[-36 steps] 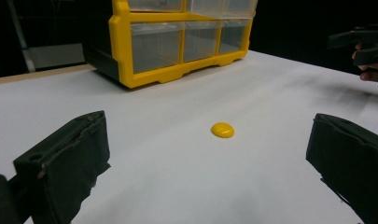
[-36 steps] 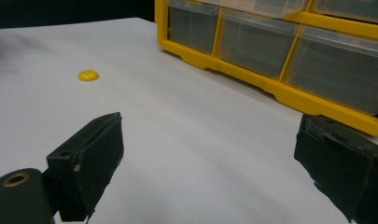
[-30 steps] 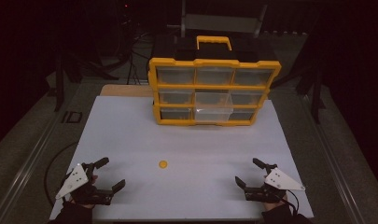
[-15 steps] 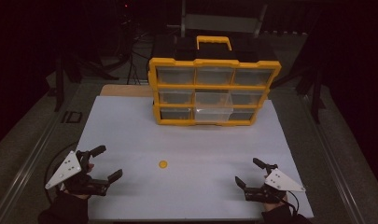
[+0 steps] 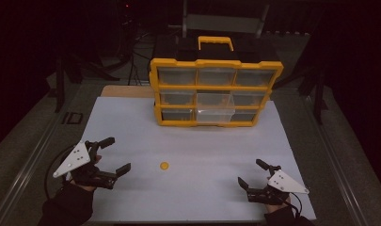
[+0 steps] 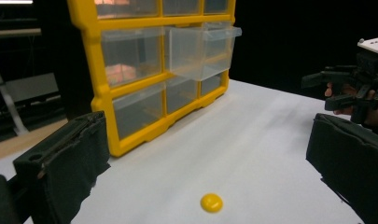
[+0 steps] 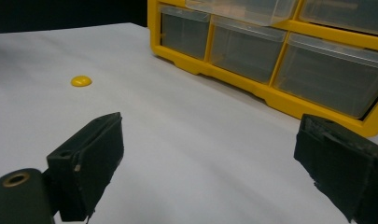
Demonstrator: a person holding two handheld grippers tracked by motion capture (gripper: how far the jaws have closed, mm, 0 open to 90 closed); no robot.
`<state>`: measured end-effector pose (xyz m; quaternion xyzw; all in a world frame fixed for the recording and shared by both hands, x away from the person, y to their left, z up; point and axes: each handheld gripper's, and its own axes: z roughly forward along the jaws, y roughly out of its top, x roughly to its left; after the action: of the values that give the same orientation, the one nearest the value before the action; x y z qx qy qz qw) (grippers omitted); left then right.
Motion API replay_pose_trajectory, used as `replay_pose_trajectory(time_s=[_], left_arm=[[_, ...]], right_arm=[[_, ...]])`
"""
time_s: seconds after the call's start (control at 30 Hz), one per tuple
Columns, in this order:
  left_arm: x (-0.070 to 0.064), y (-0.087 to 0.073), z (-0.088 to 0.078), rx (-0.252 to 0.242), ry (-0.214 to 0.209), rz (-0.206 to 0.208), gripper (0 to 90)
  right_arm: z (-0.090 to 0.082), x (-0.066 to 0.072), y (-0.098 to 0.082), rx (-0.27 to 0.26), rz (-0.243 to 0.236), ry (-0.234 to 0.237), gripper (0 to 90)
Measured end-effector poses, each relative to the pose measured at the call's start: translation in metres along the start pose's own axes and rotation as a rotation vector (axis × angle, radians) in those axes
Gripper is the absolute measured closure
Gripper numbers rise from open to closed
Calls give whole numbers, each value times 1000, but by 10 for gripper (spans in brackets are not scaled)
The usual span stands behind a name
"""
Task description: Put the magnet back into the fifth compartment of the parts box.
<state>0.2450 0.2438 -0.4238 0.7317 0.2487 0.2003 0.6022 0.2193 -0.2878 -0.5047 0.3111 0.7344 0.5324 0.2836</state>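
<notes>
Left tool [image 5: 114, 154] near left on the desk [image 5: 188, 136], jaws wide apart, empty. Right tool [image 5: 252, 174] near right, jaws likewise apart, empty. Yellow button [image 5: 164, 165] flat between them, nearer the left. Yellow organizer [image 5: 215, 87] at far edge, middle drawer [image 5: 215, 109] pulled out.

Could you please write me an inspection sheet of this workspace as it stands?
Surface: white table top, flat, mostly bare.
Job's things: yellow drawer organiser stands upright at the far side; its middle clear drawer is pulled partly out; a small yellow disc lies loose on the table in front.
Clutter: nothing seen.
Grippers: left hand-held gripper open, empty, beside the disc; right hand-held gripper open, empty, near the front edge.
Cables: a dark cable loops from the left hand-held gripper.
Surroundings: dark; stands and frames barely visible behind the table.
</notes>
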Motion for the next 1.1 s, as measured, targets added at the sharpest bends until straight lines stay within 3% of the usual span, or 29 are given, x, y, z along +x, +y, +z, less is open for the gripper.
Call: replay_pose_trajectory(time_s=[0.67,0.9,1.1], left_arm=[[4,23,36,7,-94,-7,1],[1,23,55,49,-136,-7,1],[-2,19,67,75,-147,-11,1]], right_arm=[[2,1,-1,5,4,14,83],[2,1,-1,7,6,26,83],[3,2,-1,11,4,36,83]])
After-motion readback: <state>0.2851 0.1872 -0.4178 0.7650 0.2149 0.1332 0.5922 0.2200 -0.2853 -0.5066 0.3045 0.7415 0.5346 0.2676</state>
